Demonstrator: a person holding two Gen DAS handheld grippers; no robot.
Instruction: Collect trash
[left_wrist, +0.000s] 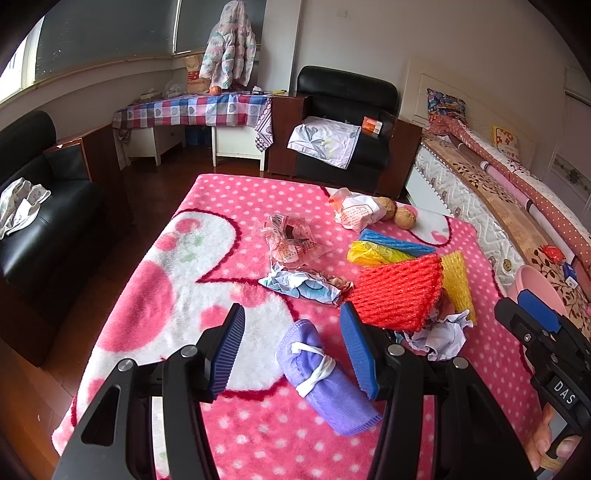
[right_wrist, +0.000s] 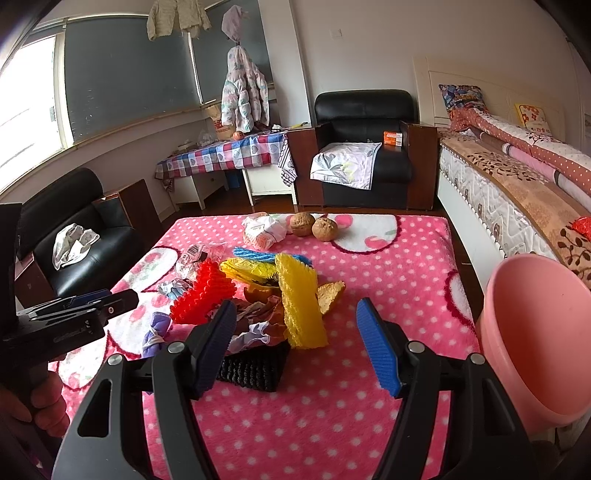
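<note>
A pink polka-dot blanket (left_wrist: 229, 435) fills the lower half of both views, and the trash lies in a loose heap on it, right of centre in the left wrist view and centre-left in the right wrist view. At the right edge of the right wrist view stands a pink bin (right_wrist: 535, 332), tilted toward the camera, beside the blanket.

The left gripper (left_wrist: 291, 350) sits at the bottom centre of its own frame with its jaws spread wide. A rolled purple cloth (left_wrist: 321, 376) tied with white string lies on the blanket between the blue pads, but neither pad appears to touch it, though the fisheye angle makes that hard to judge.

The right gripper (right_wrist: 295, 347) is likewise wide open and holds nothing. Its left pad overlaps the heap's near edge in the picture; its right pad is over bare blanket.

In the heap, a red foam net (left_wrist: 399, 291) is the biggest piece, next a yellow foam net (right_wrist: 299, 306), then a blue foam net (left_wrist: 391, 240), a black mesh piece (right_wrist: 255, 369), a clear wrapper (left_wrist: 291, 240) and crumpled white paper (left_wrist: 439, 336). Two walnuts (right_wrist: 314, 225) rest at the blanket's far edge, beside a white printed bag (right_wrist: 264, 230).
</note>
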